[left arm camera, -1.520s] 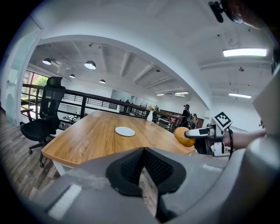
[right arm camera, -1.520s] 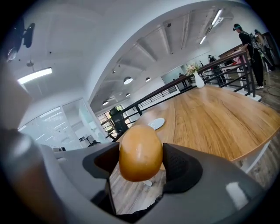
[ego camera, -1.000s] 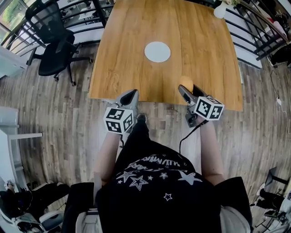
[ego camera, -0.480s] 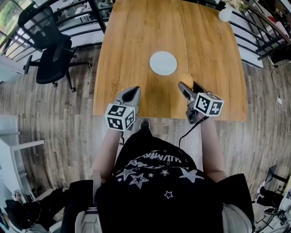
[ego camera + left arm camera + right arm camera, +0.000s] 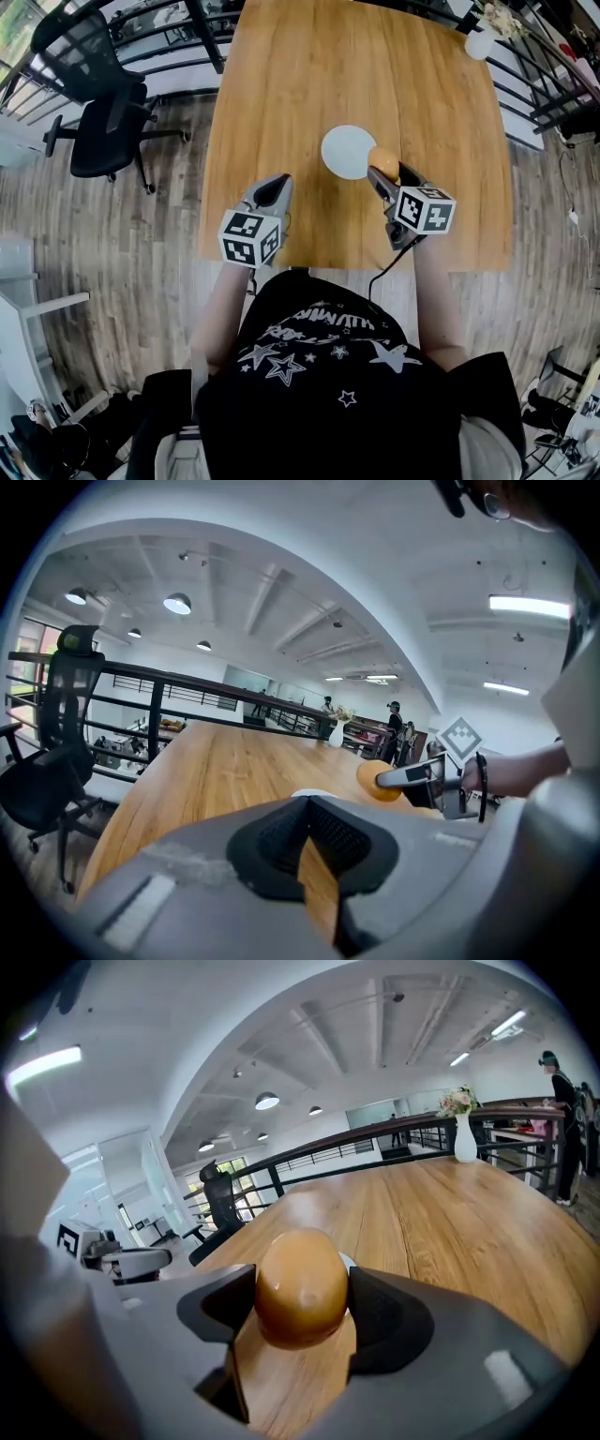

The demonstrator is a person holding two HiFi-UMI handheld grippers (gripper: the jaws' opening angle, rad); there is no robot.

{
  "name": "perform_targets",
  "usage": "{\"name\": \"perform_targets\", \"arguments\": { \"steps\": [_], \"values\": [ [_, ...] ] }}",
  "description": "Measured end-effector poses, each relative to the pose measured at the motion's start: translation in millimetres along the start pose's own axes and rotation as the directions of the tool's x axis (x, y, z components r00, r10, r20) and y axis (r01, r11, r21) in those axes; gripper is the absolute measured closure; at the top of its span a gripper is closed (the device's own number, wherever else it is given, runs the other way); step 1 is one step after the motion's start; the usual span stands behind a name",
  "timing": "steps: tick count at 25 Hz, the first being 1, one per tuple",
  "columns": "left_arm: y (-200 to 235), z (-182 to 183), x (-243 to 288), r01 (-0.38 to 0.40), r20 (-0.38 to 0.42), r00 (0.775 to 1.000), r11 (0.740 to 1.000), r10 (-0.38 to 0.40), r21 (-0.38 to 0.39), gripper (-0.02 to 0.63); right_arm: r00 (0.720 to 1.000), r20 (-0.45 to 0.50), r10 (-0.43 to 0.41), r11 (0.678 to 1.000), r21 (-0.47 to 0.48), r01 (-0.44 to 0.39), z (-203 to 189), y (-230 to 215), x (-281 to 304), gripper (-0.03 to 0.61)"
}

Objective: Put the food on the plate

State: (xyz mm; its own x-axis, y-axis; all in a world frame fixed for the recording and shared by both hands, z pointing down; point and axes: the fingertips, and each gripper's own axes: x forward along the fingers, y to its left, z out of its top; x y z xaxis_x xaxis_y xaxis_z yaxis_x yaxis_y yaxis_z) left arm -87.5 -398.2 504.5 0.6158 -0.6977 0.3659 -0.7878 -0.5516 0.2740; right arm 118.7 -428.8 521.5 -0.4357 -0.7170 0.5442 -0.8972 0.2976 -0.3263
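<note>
The right tool (image 5: 386, 167), clamped on the round brown food (image 5: 382, 156), holds it at the right rim of the white plate (image 5: 342, 152), which lies just to its left, while the closed, empty left tool (image 5: 274, 190) is farther off.

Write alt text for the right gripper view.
The right gripper clamps a rounded orange-brown food item above a wooden table, and a white plate peeks out just behind it. A white vase of flowers stands far off at the right.
</note>
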Motion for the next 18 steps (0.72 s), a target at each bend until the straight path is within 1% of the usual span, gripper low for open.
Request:
{"name": "perform_targets", "arguments": {
  "steps": [3,10,18],
  "values": [
    [11,5,7,0.009,0.000,1.000,1.000,-0.009,0.002,0.612,0.999,-0.027,-0.017,0.999,-0.049,0.015,3,1,15,0.264],
    [40,12,24,0.014,-0.004,1.000,1.000,-0.014,-0.016,0.612,0.997,-0.063,-0.046,0.995,-0.094,0.040,9,2,49,0.264],
    [47,7,43,0.035,-0.034,0.999,0.999,-0.036,-0.037,0.612,0.986,-0.139,-0.088,0.981,-0.181,0.062,-7,-4,76,0.264]
  ]
}}
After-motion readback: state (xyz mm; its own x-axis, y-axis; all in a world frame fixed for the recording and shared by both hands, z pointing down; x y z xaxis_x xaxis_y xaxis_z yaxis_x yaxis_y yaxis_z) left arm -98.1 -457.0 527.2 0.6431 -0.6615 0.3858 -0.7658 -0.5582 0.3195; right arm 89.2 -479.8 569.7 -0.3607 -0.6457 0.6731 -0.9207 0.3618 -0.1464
